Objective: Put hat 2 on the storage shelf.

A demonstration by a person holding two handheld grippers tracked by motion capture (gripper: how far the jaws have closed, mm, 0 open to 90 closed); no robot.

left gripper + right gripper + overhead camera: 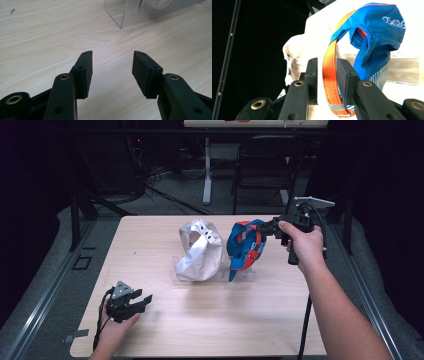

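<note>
Dark room, pale wooden tabletop (210, 320). Blue-and-orange fabric cap (245, 247) is sitting on clear acrylic stand (240, 276) toward far-right edge; right tool (327, 72) is straddling its orange strap (329, 72), pads loosened. Left tool (112, 67) is resting spread, empty, near-left corner.

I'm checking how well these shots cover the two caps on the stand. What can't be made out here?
- Blue cap: the white lettering is cut off by the right edge of the right gripper view.
- Orange strap: whether the right tongs press it or merely flank it is unclear.
- White cap: overexposed in the right gripper view.
- Clear stand: cut off by the top edge in the left gripper view.
</note>
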